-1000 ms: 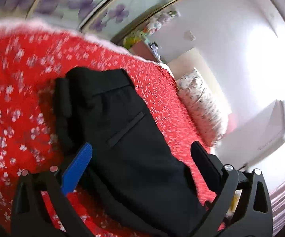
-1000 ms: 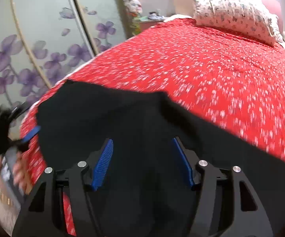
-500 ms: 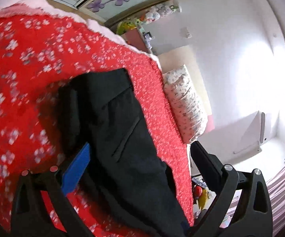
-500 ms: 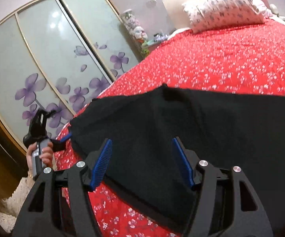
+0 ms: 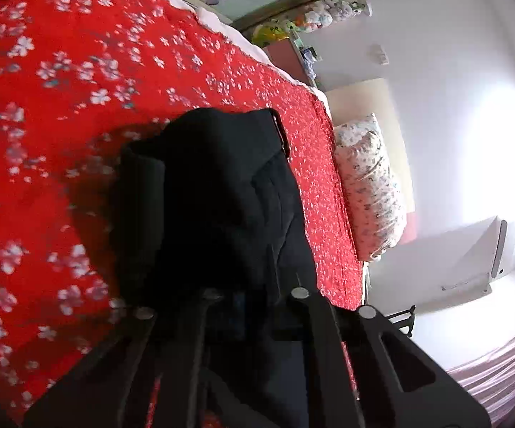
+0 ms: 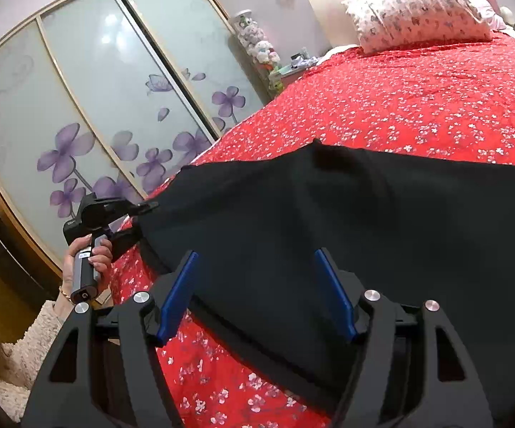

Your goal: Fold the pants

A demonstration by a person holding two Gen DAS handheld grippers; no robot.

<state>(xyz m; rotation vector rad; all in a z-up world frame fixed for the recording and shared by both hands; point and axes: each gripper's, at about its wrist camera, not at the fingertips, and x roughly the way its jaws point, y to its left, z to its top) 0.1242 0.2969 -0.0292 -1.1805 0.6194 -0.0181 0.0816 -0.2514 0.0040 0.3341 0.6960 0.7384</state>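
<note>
Jaws of left gripper [image 5: 253,306], spread a second ago, now pinched on an edge of the black pants [image 6: 346,221] lying on the red floral bedspread [image 6: 417,107], while right gripper [image 6: 257,296] hovers wide apart over the smooth dark fabric, gripping nothing, blue pads [image 6: 177,296] showing.

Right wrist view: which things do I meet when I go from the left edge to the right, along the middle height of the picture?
Wardrobe doors with purple flowers → left claw shut on the pants' edge → black pants → red flowered bedspread.
</note>
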